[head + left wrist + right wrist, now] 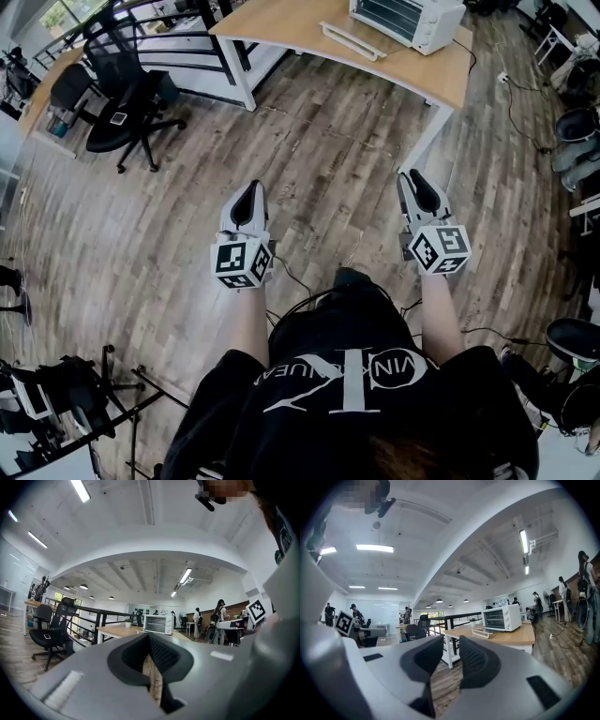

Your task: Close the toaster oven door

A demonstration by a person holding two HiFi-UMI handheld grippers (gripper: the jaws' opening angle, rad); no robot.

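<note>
The white toaster oven (408, 19) stands on a wooden desk (281, 26) far ahead at the top of the head view. Its door (352, 40) lies dropped open, flat in front of it. The oven also shows small in the left gripper view (158, 624) and the right gripper view (501, 618). Both grippers hang over the wooden floor, well short of the desk. My left gripper (251, 187) (150, 641) has its pads together and holds nothing. My right gripper (410, 176) (451, 644) shows a small gap between its pads, with only floor behind it.
A black office chair (131, 103) stands at the left beside a black railing (187, 37). More chairs (577, 127) and floor cables (525, 103) lie at the right. Black stands (66, 394) sit by my left foot. Several people stand in the far background.
</note>
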